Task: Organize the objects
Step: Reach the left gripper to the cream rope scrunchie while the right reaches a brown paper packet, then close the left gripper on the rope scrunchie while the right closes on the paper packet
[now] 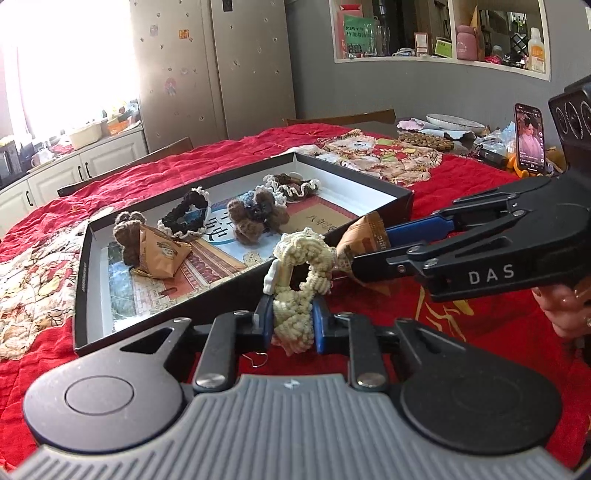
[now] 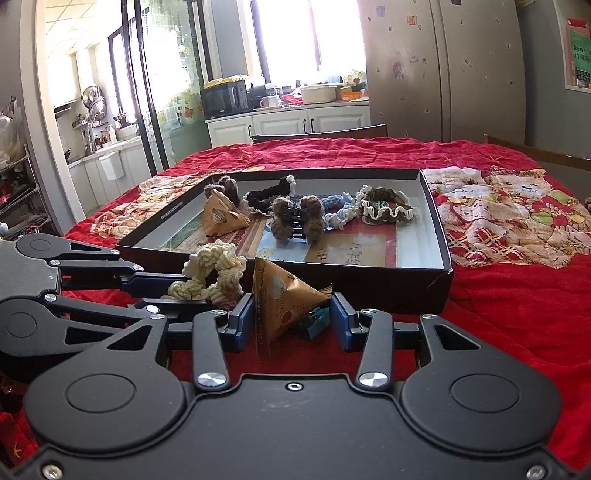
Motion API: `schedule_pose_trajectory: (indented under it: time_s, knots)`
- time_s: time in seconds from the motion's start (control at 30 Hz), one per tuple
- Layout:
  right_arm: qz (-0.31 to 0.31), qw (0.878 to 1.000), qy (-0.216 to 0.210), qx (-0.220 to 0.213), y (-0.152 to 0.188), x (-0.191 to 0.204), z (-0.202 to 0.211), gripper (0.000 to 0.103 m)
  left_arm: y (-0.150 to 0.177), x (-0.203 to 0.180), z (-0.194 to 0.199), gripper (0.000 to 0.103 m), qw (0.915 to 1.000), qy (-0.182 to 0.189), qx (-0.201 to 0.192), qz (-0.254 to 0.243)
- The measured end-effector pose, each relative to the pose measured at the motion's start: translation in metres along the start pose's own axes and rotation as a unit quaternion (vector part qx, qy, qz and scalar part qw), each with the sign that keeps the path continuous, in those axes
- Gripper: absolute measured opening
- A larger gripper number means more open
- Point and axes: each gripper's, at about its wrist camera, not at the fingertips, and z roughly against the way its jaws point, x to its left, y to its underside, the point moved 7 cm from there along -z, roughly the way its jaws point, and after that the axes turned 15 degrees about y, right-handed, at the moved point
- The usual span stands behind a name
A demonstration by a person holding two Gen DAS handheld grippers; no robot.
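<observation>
Now left hand-held gripper [image 1: 291,321] clamps cream crocheted scrunchie [image 1: 301,273]; right hand-held gripper [image 2: 291,325] pinches brown triangular packet [image 2: 282,299]

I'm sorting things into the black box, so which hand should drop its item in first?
Probably left: its tongs grip the cream crochet scrunchie right at the box wall.

we are in a lived-in home, at a dining worktop [image 2: 498,302] spread with a red cloth beside an open kitchen. we see a tall fridge [image 2: 443,74] dotted with stickers, white cabinets [image 2: 288,123] carrying a microwave [image 2: 225,98] and mugs, a wall niche [image 1: 439,29] crowded with bottles and boxes, wooden chairs [image 2: 321,133], and a phone [image 1: 530,140] playing a video.
</observation>
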Motion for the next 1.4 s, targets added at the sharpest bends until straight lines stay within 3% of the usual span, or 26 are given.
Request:
schedule_pose_trajectory:
  time_s: [0.47,0.77,1.07,1.4]
  knots:
    - [-0.017,0.999,-0.009,-0.033,-0.017,-0.010,0.027,0.042,-0.018,0.001,0.023,0.025,0.9994,0.004,-0.029,0.016]
    - [-0.023,0.998,0.012,-0.064,-0.038,-0.026,0.035,0.042,-0.040,0.027,0.041,0.025,0.9968,-0.022,-0.064,0.042]
    - [-0.029,0.995,0.051,-0.078,-0.070,-0.043,0.010,0.042,-0.056,0.064,0.029,0.025,0.9934,-0.050,-0.073,0.074]
    - [-0.035,0.995,0.070,-0.055,-0.080,-0.043,-0.047,0.042,-0.062,0.091,-0.010,0.025,0.9924,-0.060,-0.059,0.089]
